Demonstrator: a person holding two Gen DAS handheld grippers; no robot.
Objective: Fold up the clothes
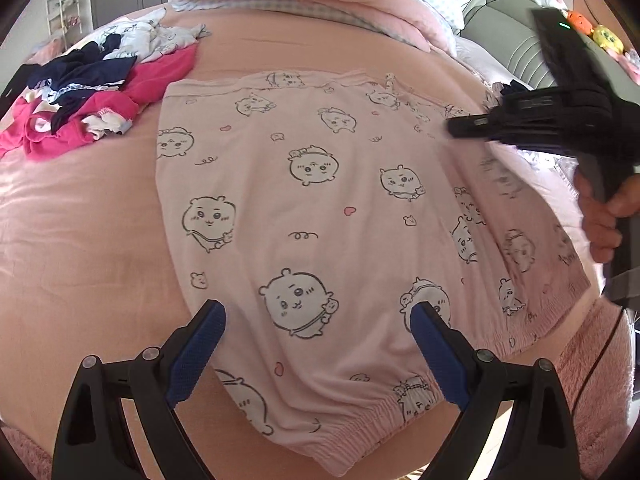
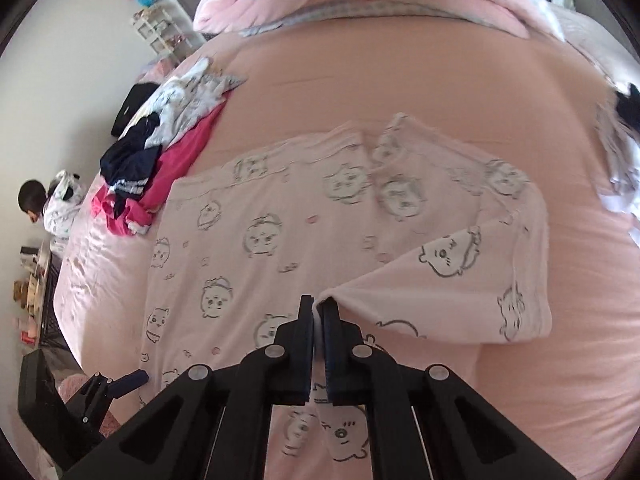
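A pale pink garment printed with cartoon bear faces [image 1: 304, 200] lies spread on the pink bed, elastic hem toward me. My left gripper [image 1: 318, 316] is open and empty, hovering over its near hem. My right gripper [image 2: 318, 304] is shut on the garment's right edge [image 2: 460, 264] and holds it lifted and folded over the middle; the garment [image 2: 260, 240] fills that view. The right gripper [image 1: 472, 124] also shows at the right of the left wrist view, held by a hand. The left gripper [image 2: 128, 380] shows at lower left in the right wrist view.
A heap of pink, navy and white clothes [image 1: 88, 96] lies at the bed's far left, also in the right wrist view [image 2: 160, 152]. A rolled pink duvet [image 1: 320, 4] lies at the head. A child [image 2: 52, 204] sits beside the bed.
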